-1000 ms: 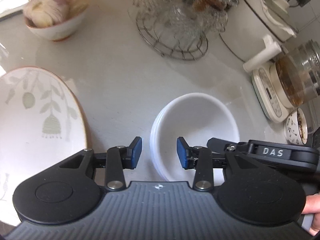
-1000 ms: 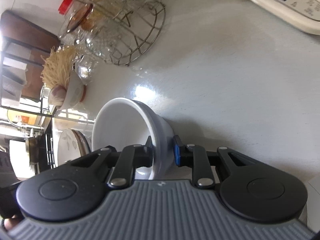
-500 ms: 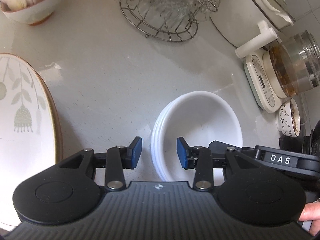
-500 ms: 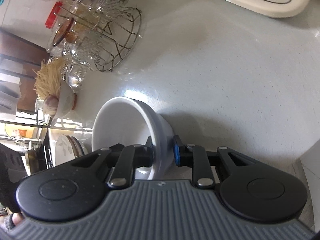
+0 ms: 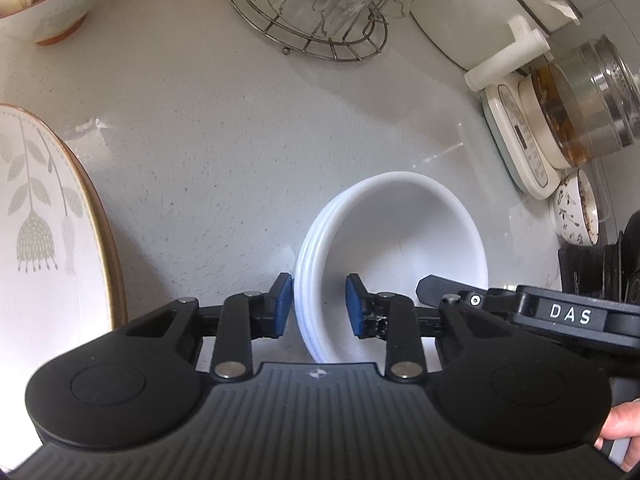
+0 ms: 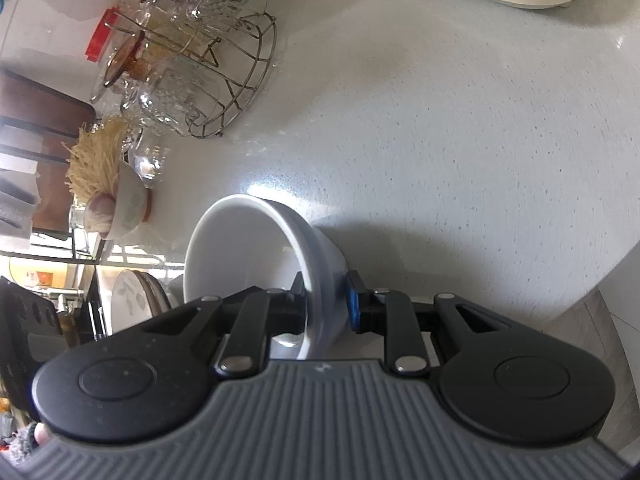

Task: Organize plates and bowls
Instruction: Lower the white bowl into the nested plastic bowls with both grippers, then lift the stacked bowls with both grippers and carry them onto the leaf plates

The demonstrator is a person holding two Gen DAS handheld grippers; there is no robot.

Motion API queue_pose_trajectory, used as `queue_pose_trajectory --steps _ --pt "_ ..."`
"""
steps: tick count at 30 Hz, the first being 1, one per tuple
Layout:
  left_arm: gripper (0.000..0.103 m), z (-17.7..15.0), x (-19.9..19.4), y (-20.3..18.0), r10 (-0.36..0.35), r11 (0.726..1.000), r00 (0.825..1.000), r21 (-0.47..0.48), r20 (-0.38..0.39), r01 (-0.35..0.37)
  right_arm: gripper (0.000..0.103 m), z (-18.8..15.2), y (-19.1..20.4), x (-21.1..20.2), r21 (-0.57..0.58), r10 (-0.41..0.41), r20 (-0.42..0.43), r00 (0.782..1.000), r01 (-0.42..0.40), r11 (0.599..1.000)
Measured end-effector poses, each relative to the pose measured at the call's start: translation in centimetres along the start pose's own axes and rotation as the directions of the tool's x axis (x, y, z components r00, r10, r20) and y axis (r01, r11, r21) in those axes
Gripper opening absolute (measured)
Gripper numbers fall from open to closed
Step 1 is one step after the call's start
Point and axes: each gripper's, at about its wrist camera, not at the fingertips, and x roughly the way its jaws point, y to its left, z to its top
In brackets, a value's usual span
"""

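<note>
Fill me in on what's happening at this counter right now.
A person is working two handheld grippers over a stack of white bowls on the speckled counter. The right gripper is shut on the wall of a white bowl, held tipped on its side. The left gripper straddles the stack's near rim; its jaws have just been closing around it. A leaf-patterned plate lies to the left.

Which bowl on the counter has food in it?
The cream bowl with the orange foot, far left, piled with food. The stacked white bowls between the left gripper's fingers look empty; the small patterned bowl's contents are unclear.
</note>
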Motion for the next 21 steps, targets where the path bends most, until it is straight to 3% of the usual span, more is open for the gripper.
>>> queue_pose_trajectory --steps 11,21 --pt "0.031 0.1 -0.9 1.2 -0.063 0.998 0.998 -0.005 -0.011 0.063 0.022 -0.9 0.6 -0.9 0.029 -0.006 0.041 0.999 0.004 1.000" --pt "0.031 0.0 -4.0 0.2 -0.101 0.993 0.995 0.066 0.023 0.100 0.022 -2.0 1.7 -3.2 0.054 -0.003 0.093 0.996 -0.002 0.999"
